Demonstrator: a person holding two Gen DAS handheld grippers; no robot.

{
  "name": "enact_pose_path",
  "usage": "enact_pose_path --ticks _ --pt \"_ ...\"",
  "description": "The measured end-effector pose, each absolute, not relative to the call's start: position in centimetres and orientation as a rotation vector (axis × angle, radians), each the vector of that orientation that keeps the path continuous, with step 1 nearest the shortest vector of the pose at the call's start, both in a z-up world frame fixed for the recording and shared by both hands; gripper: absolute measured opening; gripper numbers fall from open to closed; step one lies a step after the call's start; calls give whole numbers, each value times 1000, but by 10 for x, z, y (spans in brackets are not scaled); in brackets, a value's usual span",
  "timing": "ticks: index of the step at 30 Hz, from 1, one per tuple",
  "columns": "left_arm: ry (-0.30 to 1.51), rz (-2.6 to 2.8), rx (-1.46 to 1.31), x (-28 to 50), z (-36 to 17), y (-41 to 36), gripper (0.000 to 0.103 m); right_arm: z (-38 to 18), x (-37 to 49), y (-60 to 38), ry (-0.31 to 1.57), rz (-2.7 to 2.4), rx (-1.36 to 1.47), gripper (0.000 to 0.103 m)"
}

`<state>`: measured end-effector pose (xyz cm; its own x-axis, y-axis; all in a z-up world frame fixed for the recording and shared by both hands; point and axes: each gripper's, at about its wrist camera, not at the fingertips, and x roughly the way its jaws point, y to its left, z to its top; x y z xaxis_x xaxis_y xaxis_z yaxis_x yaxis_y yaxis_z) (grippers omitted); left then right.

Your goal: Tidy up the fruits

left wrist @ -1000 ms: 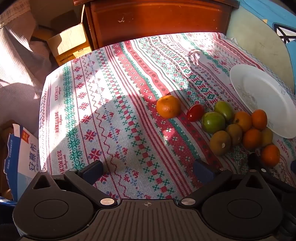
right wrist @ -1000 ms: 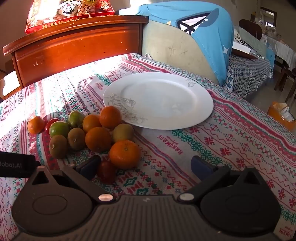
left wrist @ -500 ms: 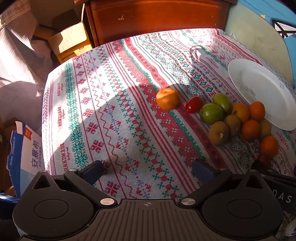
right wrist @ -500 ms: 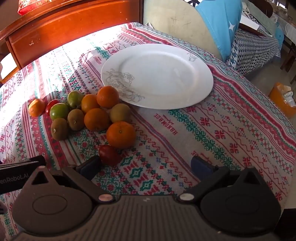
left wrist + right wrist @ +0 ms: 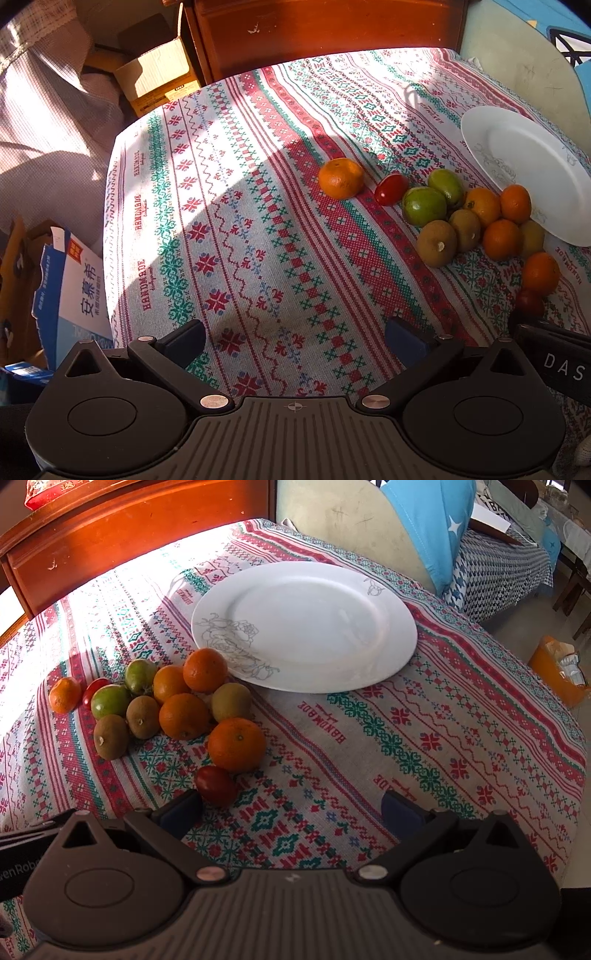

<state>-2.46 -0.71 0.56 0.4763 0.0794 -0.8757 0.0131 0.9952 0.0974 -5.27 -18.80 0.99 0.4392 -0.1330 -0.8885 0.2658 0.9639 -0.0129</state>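
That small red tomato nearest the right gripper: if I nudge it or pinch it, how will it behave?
The small red tomato is rounded and glossy, so a nudge would probably send it rolling across the tablecloth, perhaps against the orange beside it. Its smooth skin may slip between the pads, and it looks soft, so pinch gently. The right gripper is open with nothing between its fingers.

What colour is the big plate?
White, with a faint grey flower drawing near its rim; the plate shows best from the right wrist.

The right gripper now sits higher and farther back, so the red tomato, earlier beside its left finger, lies clear ahead.
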Motion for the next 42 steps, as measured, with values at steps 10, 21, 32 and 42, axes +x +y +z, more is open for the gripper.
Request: enact_pose_path --ticks 10,21,32,42 --pt "1099 63 57 -22 5 -5 103 7 -50 -187 1096 -249 133 102" --pt "1100 83 31 -24 9 -2 103 15 -53 -182 1109 -198 93 101" --pt "1086 121 27 -23 18 7 103 27 -54 -179 1086 -170 99 100" --pt "1074 111 35 -27 22 5 103 30 -56 -180 1079 -154 103 99"
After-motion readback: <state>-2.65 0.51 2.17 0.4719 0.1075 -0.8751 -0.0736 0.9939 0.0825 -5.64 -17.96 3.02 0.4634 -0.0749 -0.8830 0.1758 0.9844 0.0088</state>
